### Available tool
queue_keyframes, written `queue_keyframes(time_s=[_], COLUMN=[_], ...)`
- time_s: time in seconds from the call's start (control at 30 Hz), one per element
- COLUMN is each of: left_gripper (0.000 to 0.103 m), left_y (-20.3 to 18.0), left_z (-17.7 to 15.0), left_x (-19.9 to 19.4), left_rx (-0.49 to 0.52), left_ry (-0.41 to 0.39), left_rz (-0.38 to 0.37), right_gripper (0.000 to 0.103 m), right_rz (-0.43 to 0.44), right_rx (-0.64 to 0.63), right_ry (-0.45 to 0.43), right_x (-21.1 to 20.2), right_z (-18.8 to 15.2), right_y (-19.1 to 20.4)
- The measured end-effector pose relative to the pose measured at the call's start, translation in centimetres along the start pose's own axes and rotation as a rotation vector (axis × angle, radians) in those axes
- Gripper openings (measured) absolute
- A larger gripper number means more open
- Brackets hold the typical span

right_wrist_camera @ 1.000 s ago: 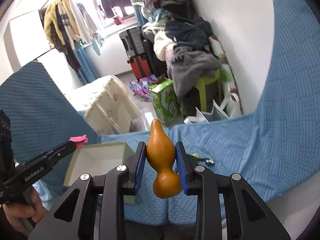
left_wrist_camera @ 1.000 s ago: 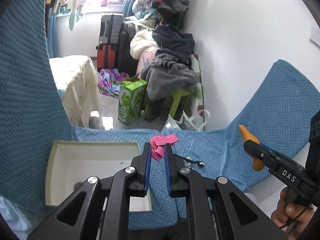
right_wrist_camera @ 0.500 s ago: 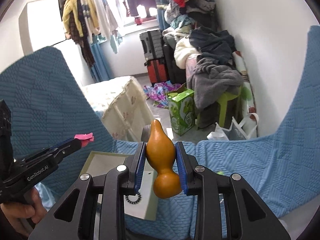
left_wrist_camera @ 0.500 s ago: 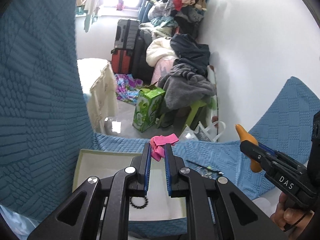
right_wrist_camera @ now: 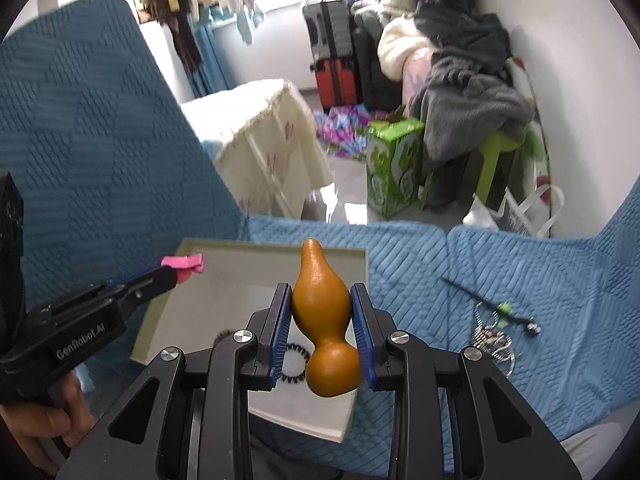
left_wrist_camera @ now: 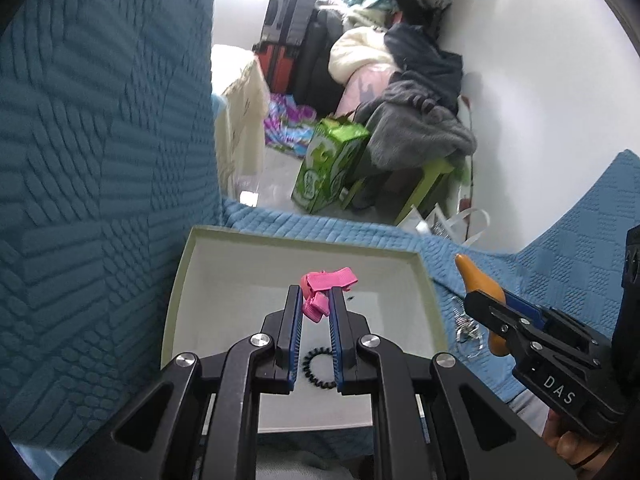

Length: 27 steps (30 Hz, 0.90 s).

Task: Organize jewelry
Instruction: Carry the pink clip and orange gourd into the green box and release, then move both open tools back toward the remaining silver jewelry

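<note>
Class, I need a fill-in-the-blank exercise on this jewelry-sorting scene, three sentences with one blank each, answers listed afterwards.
1. The left gripper is shut on a crumpled ribbon whose colour is ____.
2. The right gripper clamps a smooth orange-brown gourd-shaped ornament, its narrow tip pointing ____.
3. The black coiled hair tie lies inside the shallow white ____, not on the blue quilted cloth.

Missing words: pink; up; box

Crumpled pink ribbon (left_wrist_camera: 316,290) above open pale box (left_wrist_camera: 180,280), upright orange gourd (right_wrist_camera: 324,320), perhaps wooden, black coil tie (left_wrist_camera: 316,372) inside

A pink ribbon (left_wrist_camera: 325,285), amber-brown gourd (right_wrist_camera: 322,320), black coiled hair tie (left_wrist_camera: 316,372), cream box (left_wrist_camera: 224,272), blue quilted cover (left_wrist_camera: 100,160).
</note>
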<state>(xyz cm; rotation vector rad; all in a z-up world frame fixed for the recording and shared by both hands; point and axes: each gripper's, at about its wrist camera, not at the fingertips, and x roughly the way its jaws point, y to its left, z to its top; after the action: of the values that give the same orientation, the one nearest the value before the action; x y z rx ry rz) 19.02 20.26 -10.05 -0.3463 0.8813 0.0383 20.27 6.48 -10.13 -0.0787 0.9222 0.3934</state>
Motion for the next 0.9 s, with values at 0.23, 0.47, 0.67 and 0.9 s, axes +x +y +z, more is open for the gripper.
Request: queue_keyframes(time_s=[0.23,0.47,0.67,0.9], left_gripper=[0.012,0.012,0.014,0.051], left_y=[2.1,2.7,2.3,0.8], left_z=[-1.2,-1.7,-1.4,-0.2], left_x=[2.4,4.0,4.4,1.4], left_rx=[-0.009,-0.017,-0.031,-0.025], left_ry=[0.056,0.107,0.136,0.068], left_rz=[0.004,0.049,0.099,0.113], right_gripper=[0.027,0.027,0.031,0.037], right_rz=[-0.002,0.018,0.029,0.039], right_rx=[0.016,-0.022,-0.016,-0.023], right_ry=[0.058,0.129,0.147,0.074], right_x=[3.3,5.5,5.2,1.3], right_z=[-1.5,-2.7,-2.6,-1.3], right_y=[0.5,0.9,0.2,-1.0])
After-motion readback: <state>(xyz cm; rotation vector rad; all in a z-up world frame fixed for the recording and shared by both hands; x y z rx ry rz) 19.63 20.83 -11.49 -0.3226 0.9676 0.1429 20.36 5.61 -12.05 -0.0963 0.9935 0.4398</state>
